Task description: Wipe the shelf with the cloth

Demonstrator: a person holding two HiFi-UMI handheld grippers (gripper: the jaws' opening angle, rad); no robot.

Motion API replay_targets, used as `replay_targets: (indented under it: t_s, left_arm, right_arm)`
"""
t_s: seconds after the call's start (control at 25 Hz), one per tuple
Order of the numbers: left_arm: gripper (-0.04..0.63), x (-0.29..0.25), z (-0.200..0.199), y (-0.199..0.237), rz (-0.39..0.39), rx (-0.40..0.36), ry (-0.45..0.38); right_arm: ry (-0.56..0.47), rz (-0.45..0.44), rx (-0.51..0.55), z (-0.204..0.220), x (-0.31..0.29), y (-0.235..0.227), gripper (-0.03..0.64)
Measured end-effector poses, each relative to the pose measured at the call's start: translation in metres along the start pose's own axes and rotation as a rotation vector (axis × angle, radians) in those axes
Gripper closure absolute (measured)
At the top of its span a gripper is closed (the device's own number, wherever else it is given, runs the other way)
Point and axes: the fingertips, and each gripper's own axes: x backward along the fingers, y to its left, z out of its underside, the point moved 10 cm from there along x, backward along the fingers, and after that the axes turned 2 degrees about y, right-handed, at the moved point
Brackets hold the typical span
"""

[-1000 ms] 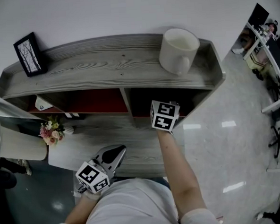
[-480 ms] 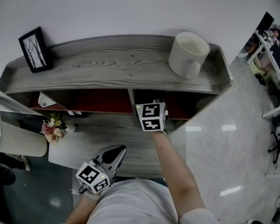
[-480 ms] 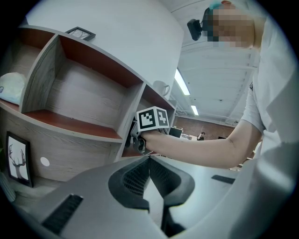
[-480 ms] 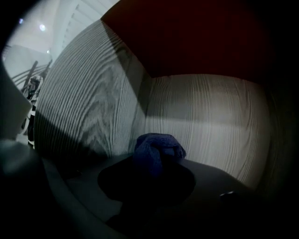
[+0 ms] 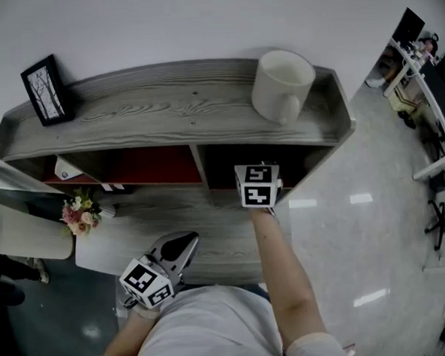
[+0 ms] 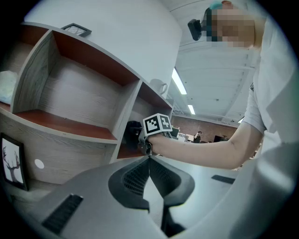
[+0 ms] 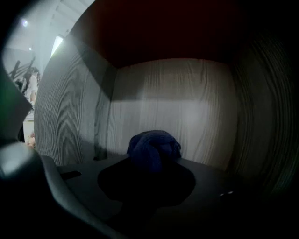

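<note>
Right gripper (image 7: pixel 149 164) swinging back rightward, away from shelf (image 5: pixel 165 102) divider, since half a second ago. Left gripper (image 5: pixel 180 250) hanging low in front of shelf, jaws together, empty. Right jaws clamping blue cloth (image 7: pixel 153 145) inside shelf's right compartment, probably pressing its floor; dim there. Advice: keeping pressure flat, overlapping strokes, reaching back corners. No legible writing, only square markers.

On shelf (image 5: pixel 165 102) top: frame (image 5: pixel 46 90) at left, mug (image 5: pixel 281 83) at right. In right compartment below: right tongs (image 7: pixel 150 163), cloth (image 7: pixel 153 145) between.
</note>
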Motion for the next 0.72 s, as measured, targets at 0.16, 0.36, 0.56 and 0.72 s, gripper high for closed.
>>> replay_targets:
  t_s: [0.16, 0.36, 0.56, 0.72]
  left_arm:
    - [0.580, -0.006, -0.001, -0.002, 0.023, -0.005, 0.000]
    - [0.580, -0.011, 0.000, -0.004, 0.044, -0.007, 0.009]
    - [0.580, -0.023, -0.004, -0.006, 0.081, -0.018, 0.007]
    - [0.580, -0.031, -0.008, 0.000, 0.092, -0.020, -0.001]
  right_arm:
    - [0.038, 0.113, -0.095, 0.013, 0.010, -0.035, 0.528]
    - [0.037, 0.161, -0.189, 0.025, 0.021, -0.063, 0.528]
    - [-0.010, 0.109, -0.229, 0.024, 0.043, -0.059, 0.528]
    - [-0.045, 0.049, -0.214, 0.020, 0.074, -0.051, 0.528]
